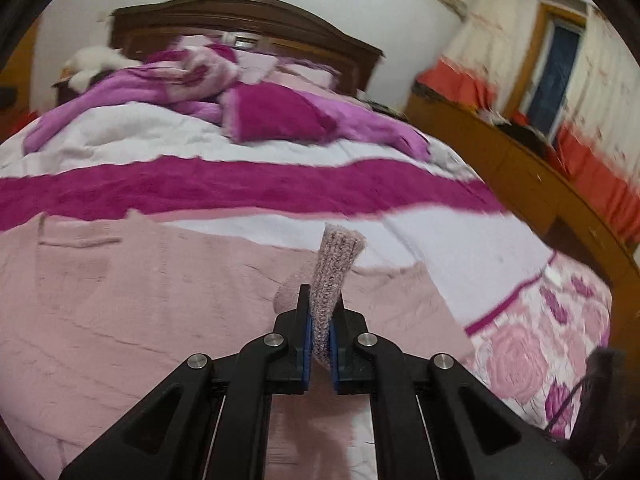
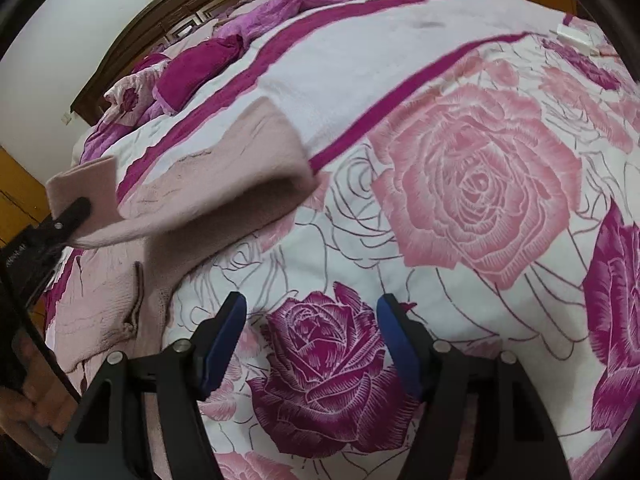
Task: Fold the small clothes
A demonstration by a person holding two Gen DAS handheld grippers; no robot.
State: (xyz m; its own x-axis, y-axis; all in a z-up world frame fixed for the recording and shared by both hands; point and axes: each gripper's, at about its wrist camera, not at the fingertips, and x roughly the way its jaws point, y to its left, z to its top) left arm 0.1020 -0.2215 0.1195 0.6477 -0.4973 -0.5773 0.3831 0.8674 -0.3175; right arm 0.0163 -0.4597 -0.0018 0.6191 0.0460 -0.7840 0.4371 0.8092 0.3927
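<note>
Clamped between the blue pads of the left tongs (image 1: 320,326) is the ribbed knit cuff (image 1: 338,268) of a pale pink sweater (image 1: 140,300), the cuff standing up out of the jaws. Beyond it the garment lies spread on the bed (image 1: 440,248), mostly to the left, its body flat on the quilt.

In the right wrist view the right tongs (image 2: 312,340) hang apart over a purple rose print, holding nothing. Far left in that view the left tongs (image 2: 74,210) lift the sleeve (image 2: 224,184), which sags in a hollow arc back down to the bed, while the sweater's body stays on the quilt below.

The step in hand looks like folding that sleeve across the body. To do it well, I would carry the cuff low and level over the chest so the sleeve lays down flat without twisting, keep tension mild so the body does not drag, and let the free tongs pin or smooth the shoulder line before releasing.

Count: one sweater, one sleeve raised, two tongs, one bed with a dark wooden headboard (image 1: 248,12); a second sleeve cannot be made out.
</note>
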